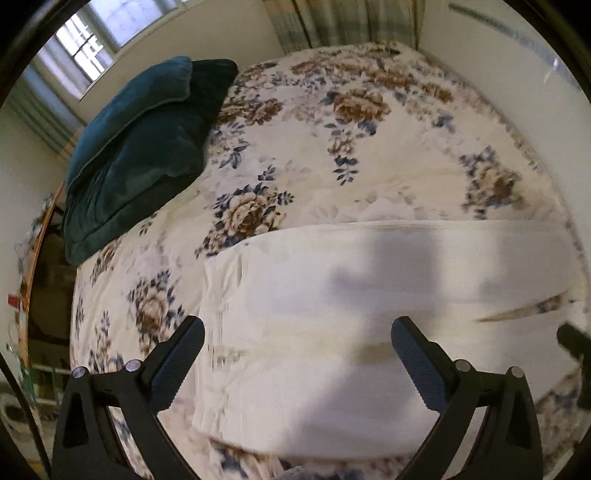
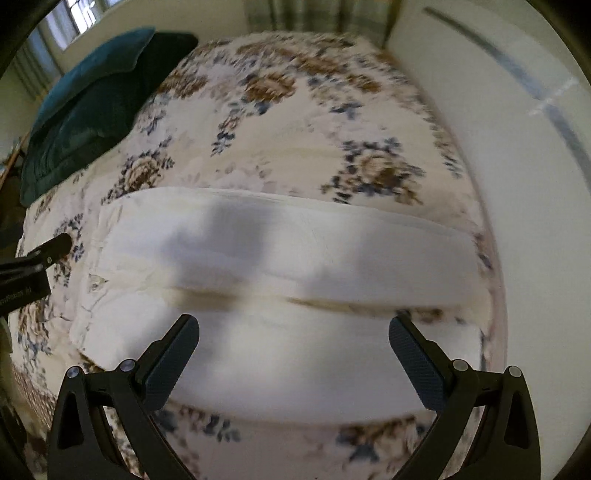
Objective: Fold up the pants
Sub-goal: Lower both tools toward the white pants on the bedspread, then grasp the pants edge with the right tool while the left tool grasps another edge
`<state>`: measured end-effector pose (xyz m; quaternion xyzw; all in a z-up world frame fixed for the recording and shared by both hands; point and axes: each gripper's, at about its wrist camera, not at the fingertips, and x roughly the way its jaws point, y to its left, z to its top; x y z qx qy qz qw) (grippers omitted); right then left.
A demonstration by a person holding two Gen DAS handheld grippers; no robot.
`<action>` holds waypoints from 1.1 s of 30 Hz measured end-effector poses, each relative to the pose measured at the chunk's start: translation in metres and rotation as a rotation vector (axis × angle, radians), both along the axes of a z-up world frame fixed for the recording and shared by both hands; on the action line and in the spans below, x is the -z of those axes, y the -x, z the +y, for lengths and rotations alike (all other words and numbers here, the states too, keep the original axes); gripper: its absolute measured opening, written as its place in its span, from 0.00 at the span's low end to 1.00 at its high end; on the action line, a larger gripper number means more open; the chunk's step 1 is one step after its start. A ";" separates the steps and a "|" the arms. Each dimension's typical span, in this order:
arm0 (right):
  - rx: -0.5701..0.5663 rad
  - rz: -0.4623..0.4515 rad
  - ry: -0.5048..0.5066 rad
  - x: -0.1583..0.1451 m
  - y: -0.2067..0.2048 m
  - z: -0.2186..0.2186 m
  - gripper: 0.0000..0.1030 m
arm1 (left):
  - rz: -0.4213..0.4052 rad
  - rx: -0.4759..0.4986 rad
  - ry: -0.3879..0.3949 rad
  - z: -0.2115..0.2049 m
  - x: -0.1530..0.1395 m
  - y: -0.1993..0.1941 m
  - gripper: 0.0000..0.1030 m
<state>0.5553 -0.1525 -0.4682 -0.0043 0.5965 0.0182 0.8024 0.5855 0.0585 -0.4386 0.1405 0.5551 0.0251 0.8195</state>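
Observation:
White pants (image 1: 351, 295) lie flat across the floral bedspread (image 1: 295, 147), their two legs side by side with a narrow gap between them. My left gripper (image 1: 297, 332) hovers open above the pants near their left end, nothing between its fingers. In the right wrist view the same pants (image 2: 277, 258) stretch from left to right, and my right gripper (image 2: 293, 332) is open over the nearer leg. The left gripper's fingertip (image 2: 55, 245) shows at the left edge of that view. A dark tip of the right gripper (image 1: 572, 339) shows at the right edge of the left wrist view.
A teal velvet pillow (image 1: 140, 147) rests at the bed's far left corner, seen too as the pillow (image 2: 85, 96) in the right wrist view. A white wall (image 2: 517, 184) runs along the bed's right side. Curtains (image 1: 343, 22) hang behind the bed.

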 end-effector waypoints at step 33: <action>-0.806 0.113 -0.048 0.175 -0.207 0.052 0.06 | 0.292 0.533 -0.186 -0.053 0.205 -0.171 0.94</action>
